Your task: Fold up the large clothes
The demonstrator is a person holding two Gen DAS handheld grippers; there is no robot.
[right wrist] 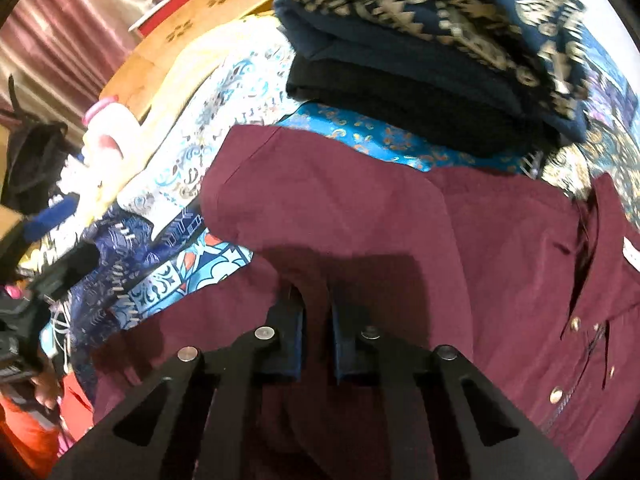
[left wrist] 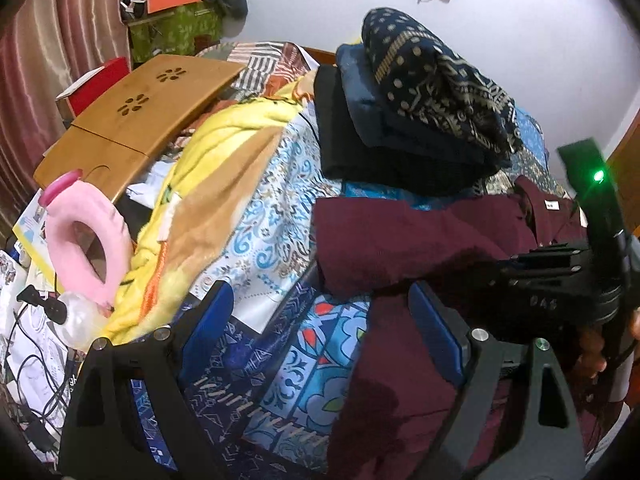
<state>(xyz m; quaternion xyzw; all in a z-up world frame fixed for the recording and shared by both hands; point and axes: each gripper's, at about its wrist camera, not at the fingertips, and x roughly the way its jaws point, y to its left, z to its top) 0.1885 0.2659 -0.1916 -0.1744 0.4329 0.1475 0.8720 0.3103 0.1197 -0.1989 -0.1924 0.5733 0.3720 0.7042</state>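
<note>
The maroon shirt point(right wrist: 360, 200) lies spread on the patterned blue bedspread point(left wrist: 280, 360), just in front of a stack of folded dark clothes point(left wrist: 420, 120). The right hand-held gripper point(right wrist: 316, 316) is clenched on a pinch of the shirt's cloth, though shadow blurs exactly how much fabric sits between the pads. The left hand-held gripper point(left wrist: 320, 320) stands released, jaws wide over the shirt's edge and the bedspread.

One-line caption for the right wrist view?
Right hand-held gripper shut on a fold of the maroon shirt, folded clothes stack behind.
</note>
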